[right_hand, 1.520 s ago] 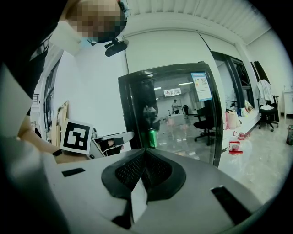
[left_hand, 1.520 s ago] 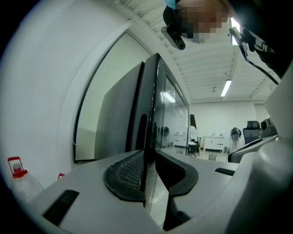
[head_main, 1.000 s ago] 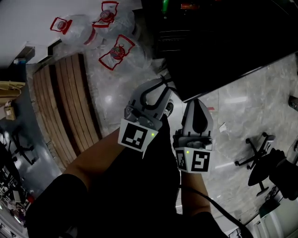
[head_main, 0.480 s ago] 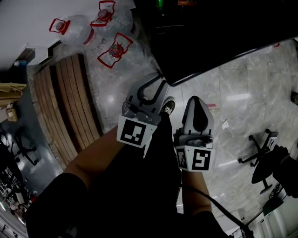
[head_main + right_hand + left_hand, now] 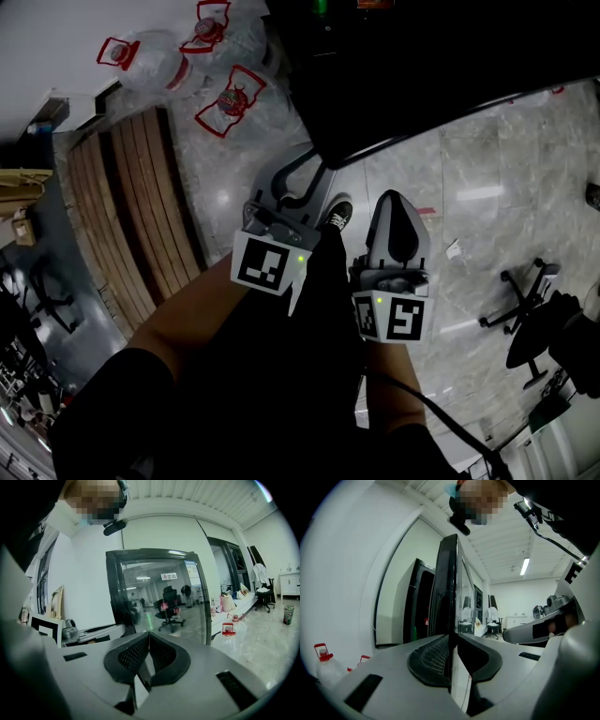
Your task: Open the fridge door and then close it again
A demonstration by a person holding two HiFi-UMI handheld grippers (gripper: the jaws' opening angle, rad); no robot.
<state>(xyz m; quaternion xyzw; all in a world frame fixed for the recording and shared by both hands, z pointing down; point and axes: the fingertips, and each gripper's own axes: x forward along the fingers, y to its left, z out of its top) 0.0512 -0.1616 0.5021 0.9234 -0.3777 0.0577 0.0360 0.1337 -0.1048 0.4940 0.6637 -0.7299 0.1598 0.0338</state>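
Observation:
The black fridge fills the top of the head view, and its glass door stands swung out over the floor. My left gripper is shut on the door's free edge. In the left gripper view that thin dark door edge runs upright between the pads of the left gripper. My right gripper hangs beside the left one, below the door edge, shut on nothing. In the right gripper view, the right gripper has its pads together and faces the reflecting door glass.
Large water bottles with red handles lie on the floor left of the fridge. A curved wooden slatted bench runs down the left. A black office chair stands at the right on the marble floor. A shoe shows between the grippers.
The door edge and my left gripper on it have shifted up and to the left in the head view. The right gripper has risen slightly and stays shut.

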